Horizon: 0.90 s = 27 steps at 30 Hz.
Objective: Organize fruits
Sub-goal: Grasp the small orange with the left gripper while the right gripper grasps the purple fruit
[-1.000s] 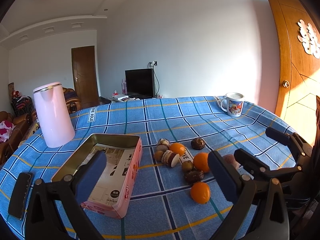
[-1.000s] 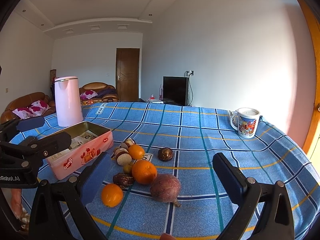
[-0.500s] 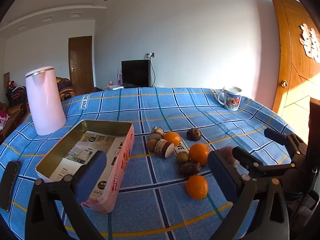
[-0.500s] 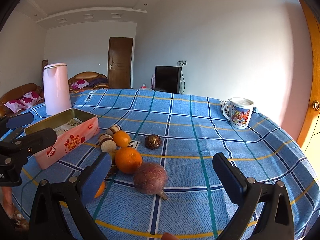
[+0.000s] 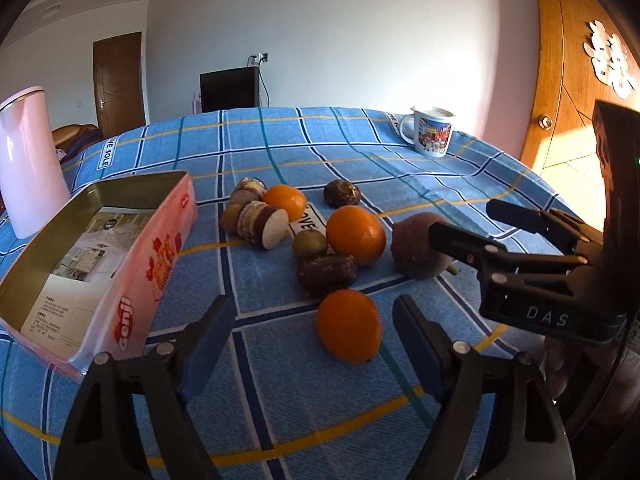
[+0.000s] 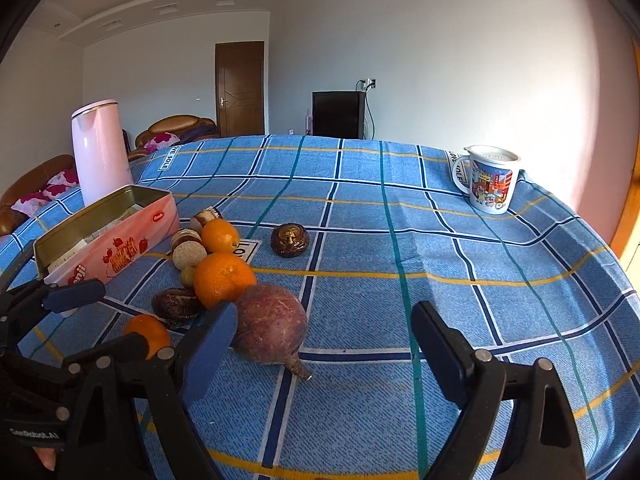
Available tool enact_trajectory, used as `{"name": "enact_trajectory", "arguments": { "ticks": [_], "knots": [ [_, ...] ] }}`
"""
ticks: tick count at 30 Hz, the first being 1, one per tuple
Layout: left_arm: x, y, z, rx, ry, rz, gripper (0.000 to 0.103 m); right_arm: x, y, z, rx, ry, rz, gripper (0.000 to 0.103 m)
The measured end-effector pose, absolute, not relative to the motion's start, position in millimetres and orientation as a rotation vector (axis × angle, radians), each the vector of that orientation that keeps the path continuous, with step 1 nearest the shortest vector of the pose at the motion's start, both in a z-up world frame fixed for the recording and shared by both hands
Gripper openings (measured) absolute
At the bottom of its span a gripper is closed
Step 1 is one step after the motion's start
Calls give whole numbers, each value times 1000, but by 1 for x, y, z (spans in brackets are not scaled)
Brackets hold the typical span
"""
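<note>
Several fruits lie in a loose cluster on the blue checked tablecloth. Nearest my left gripper is an orange, just beyond its open jaws. Behind it lie a dark brown fruit, a larger orange, a small green fruit and a purple-red round fruit. My right gripper is open; its left finger is beside the purple-red fruit. An open pink tin box lies left of the cluster, also in the right wrist view.
A pink kettle stands behind the tin at the far left. A printed mug stands at the far right of the table. A lone dark fruit lies apart behind the cluster. The table edge curves close on the right, by a wooden door.
Both grippers have moved forward and down toward the fruit cluster. The near orange now sits just ahead of the left jaws, the purple-red fruit beside the right gripper's left finger. Both stay open.
</note>
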<state>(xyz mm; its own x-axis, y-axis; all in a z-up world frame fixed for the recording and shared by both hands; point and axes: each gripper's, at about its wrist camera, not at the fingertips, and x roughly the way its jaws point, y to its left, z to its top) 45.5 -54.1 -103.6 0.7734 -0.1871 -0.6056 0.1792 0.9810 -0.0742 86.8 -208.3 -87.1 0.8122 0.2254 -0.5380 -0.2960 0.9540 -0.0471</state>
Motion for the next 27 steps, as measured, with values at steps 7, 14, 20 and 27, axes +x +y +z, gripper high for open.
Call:
{"name": "enact_trajectory", "arguments": {
  "ticks": [7, 14, 20, 27],
  "knots": [
    [54, -59, -114, -21, 718, -238, 60, 90, -194, -88, -151, 583, 371, 70],
    [56, -64, -115, 4, 726, -263, 43, 101, -185, -97, -151, 648, 431, 51],
    [54, -58, -115, -27, 718, -298, 36, 96, -191, -100, -124, 636, 454, 50],
    [40, -45, -100, -32, 642, -272, 35, 83, -192, -90, -120, 571, 463, 50]
  ]
}}
